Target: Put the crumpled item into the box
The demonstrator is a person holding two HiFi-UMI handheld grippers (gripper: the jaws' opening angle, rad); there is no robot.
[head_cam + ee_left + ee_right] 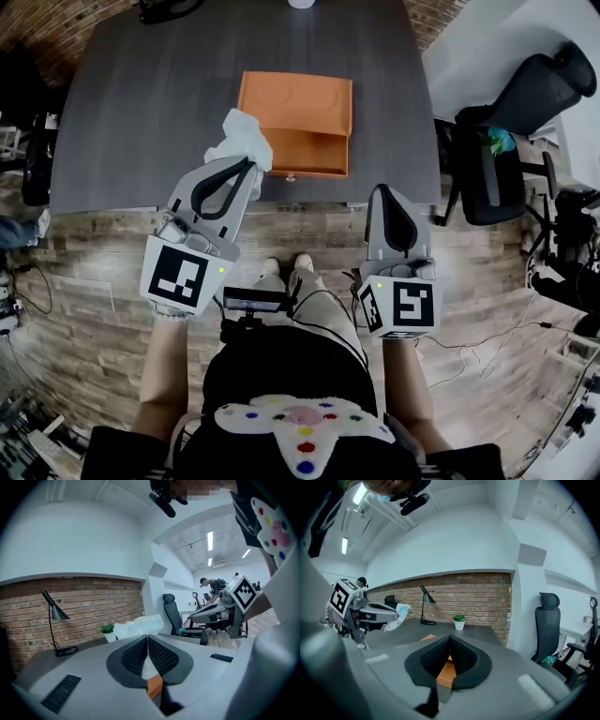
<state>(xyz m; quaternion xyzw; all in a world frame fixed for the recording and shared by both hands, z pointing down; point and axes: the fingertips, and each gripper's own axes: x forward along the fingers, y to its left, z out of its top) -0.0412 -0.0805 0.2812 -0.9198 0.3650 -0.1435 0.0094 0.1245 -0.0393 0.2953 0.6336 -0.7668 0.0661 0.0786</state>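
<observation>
Closest to the person, the right gripper (386,195) hangs at the front edge of the table (122,112). Its jaws are pressed together and nothing is between them. A little further, the left gripper (249,169) is clenched on the white crumpled item (242,139), which sticks out beyond the jaw tips. The item is in the air above the table, just beside the near left corner of the orange box (295,117) and not over its opening.

The risks, as I judge them: only a small part of the item seems to be pinched, so it can slip out on the way. If the jaws open here, it falls on the table beside the box. It looks light, so it may also cling to a pad.
</observation>
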